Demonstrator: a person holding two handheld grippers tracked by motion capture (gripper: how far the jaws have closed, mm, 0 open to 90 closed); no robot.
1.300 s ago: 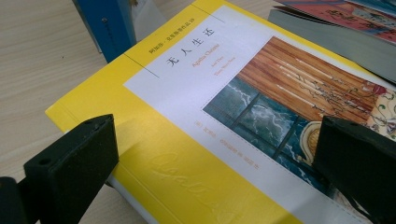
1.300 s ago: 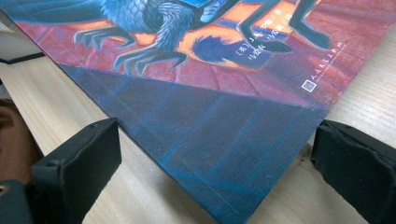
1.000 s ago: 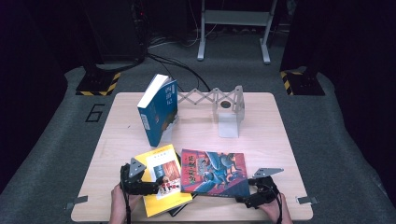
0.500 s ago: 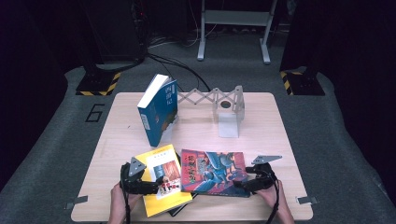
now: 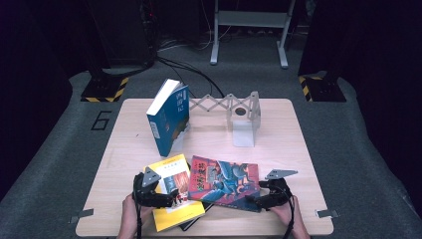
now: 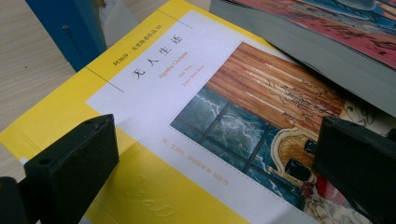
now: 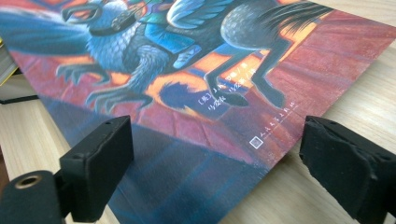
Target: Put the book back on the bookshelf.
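Yellow book and red book lie flat near your table edge, and one blue book stands against one white rack: three books. Your left gripper is spread over the yellow one, your right gripper spread at the red one's corner. Around is grey floor; the table's right part is free.
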